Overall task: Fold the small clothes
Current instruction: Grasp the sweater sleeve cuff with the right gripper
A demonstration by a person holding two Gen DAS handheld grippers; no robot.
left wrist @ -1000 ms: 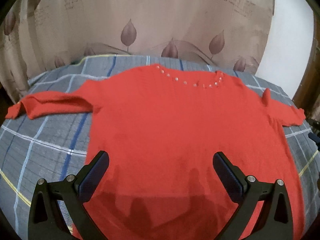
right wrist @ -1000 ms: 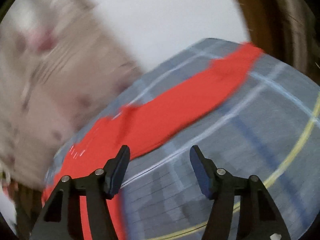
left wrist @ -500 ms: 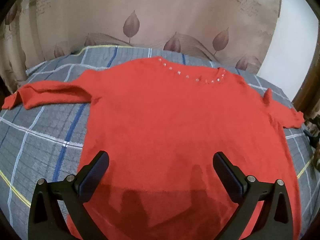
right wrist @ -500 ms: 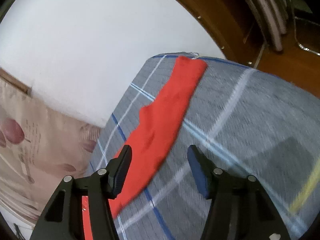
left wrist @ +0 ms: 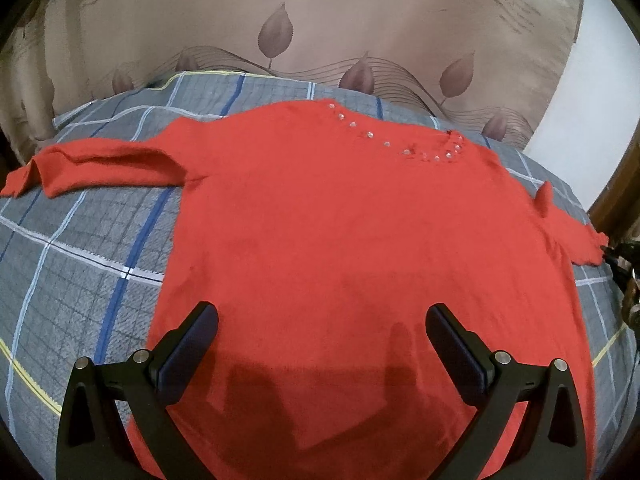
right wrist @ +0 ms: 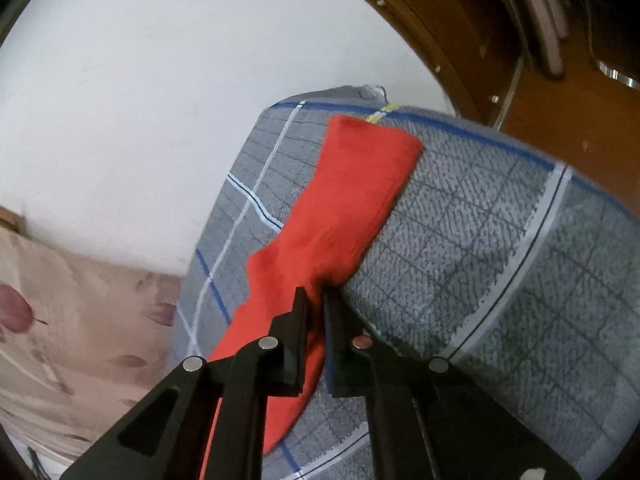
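A red sweater (left wrist: 340,240) lies flat and face up on a bed (left wrist: 80,272) covered in grey plaid with blue, white and yellow lines. Its left sleeve (left wrist: 100,168) stretches out across the cover, the cuff end creased over; the body is smooth, and a curve of small clear beads (left wrist: 400,148) trims the neckline at the far edge, near a beige leaf-print curtain (left wrist: 280,40). The left hand-held gripper (left wrist: 320,336) hovers over the sweater's lower body, its jaws spread wide with nothing between them. Further right, the right sleeve (right wrist: 352,208) runs toward the bed's corner, its cuff squared off beside a white wall (right wrist: 160,80) and brown wood furniture (right wrist: 540,100). The right hand-held gripper (right wrist: 316,300) has its jaws drawn almost together, pinching a bunched fold of that sleeve partway along its length, the knit puckered at the tips
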